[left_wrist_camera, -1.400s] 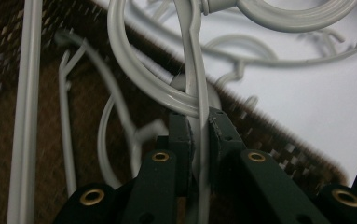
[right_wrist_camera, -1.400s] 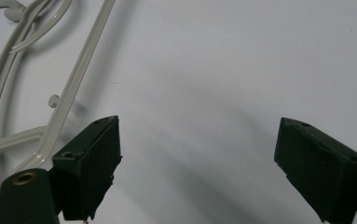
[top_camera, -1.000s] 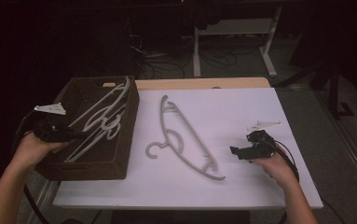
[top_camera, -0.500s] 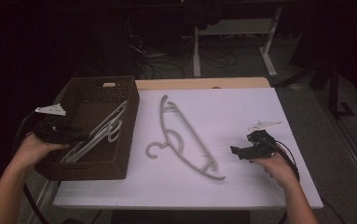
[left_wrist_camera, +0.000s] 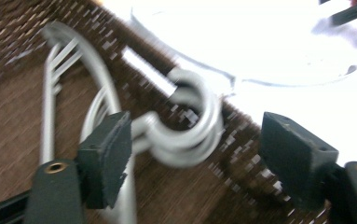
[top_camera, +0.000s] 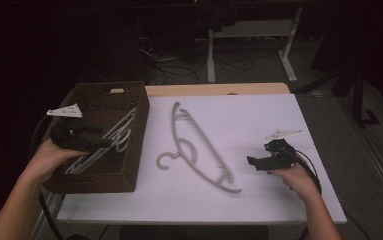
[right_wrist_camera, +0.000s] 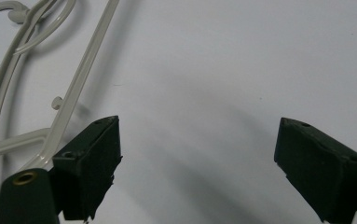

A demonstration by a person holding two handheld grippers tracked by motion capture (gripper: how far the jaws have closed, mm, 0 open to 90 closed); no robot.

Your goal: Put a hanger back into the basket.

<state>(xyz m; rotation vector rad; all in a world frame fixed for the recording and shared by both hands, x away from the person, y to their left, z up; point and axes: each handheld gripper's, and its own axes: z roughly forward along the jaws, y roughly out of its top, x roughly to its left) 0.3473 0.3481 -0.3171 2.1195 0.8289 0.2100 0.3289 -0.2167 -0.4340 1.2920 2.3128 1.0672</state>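
Left gripper [top_camera: 104, 145]: over the basket [top_camera: 129, 172], jaws just opened wide; hanger hooks [left_wrist_camera: 192, 126] lie between the pads, untouched.

Right gripper [top_camera: 253, 161]: on the table [top_camera: 259, 115], jaws apart, nothing between them.

Basket hangers [top_camera: 116, 137]: grey plastic, stacked slantwise inside the brown woven basket, hooks toward its right wall.

Loose hanger [top_camera: 199, 147]: flat on the white table between the grippers, hook [top_camera: 164, 161] pointing to the basket.

Handling, as judged: light, stiff, smooth plastic, likely slippery and springy along the thin arms. Best hold: the neck just below the hook, or the straight bar [right_wrist_camera: 83, 79] near the right gripper.
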